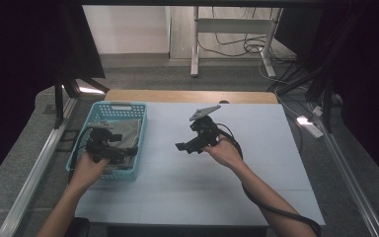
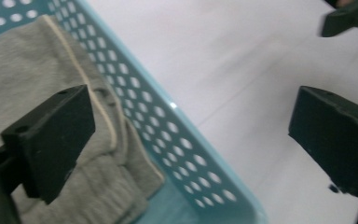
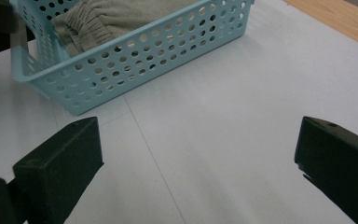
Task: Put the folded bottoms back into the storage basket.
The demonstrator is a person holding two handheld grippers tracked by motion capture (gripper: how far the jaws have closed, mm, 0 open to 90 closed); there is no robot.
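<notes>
Beyond the right tool (image 1: pixel 186 147), past the counter's (image 1: pixel 192 95) wooden far edge, a white desk frame (image 1: pixel 195 44) stands beside tangled cables (image 1: pixel 237 47). On the grey floor (image 1: pixel 143 79) to that tool's right lies a power strip (image 1: pixel 310 124). A metal rail (image 1: pixel 39 168) runs left of the left tool (image 1: pixel 128 150).

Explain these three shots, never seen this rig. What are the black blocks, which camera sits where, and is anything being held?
No robot here: a person holds a two-jaw gripper in each hand. The high view comes from a fixed camera above the person's side, looking down on the light table. The left gripper hangs over a blue perforated basket near the table's left edge; the right gripper is raised over the bare middle of the table.

The other two pictures come from cameras riding on the grippers. The black blocks at the bottom are each gripper's own jaws. The left gripper view looks across the basket wall at folded grey cloth inside it. The right gripper view looks across the table toward the same basket.

Both pairs of jaws stand wide apart with nothing between them, so nothing is held.
</notes>
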